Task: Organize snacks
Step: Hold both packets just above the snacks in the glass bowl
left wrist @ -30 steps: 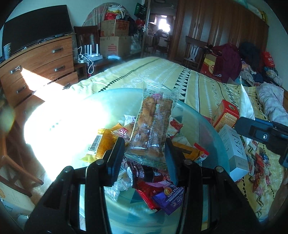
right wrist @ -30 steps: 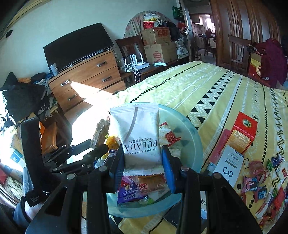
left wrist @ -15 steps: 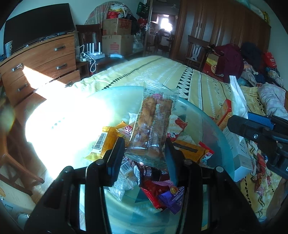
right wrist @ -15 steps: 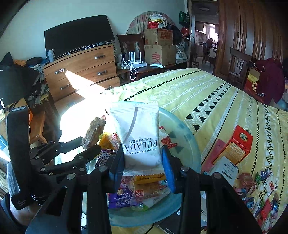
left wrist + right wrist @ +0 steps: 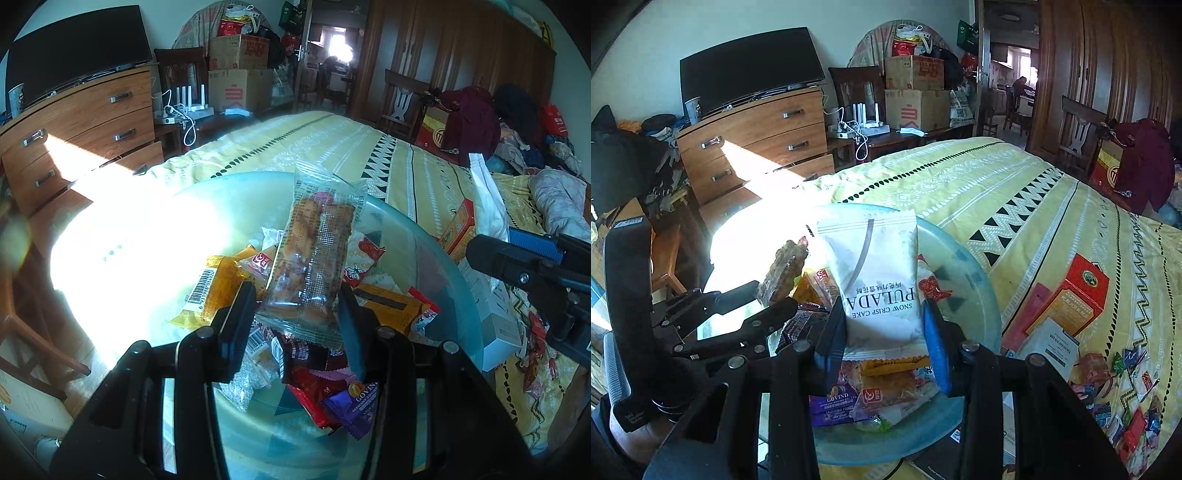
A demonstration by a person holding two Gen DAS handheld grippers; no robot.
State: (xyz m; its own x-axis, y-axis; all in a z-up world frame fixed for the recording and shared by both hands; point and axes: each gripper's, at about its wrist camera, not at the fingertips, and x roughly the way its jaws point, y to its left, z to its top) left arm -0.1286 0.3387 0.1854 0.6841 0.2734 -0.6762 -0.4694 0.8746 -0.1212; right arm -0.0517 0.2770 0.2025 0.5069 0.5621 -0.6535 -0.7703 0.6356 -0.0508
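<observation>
Left gripper pinches a clear pastry pack — right gripper clamps the white cake bag. Both hover over the glass bowl.

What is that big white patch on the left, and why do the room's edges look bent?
Left wrist view: sunlight blows out the glass bowl to pure white, hiding detail there. Right wrist view: the same glare sits behind the white snack packet. Both views: the fisheye lens curves straight edges and darkens the corners.
</observation>
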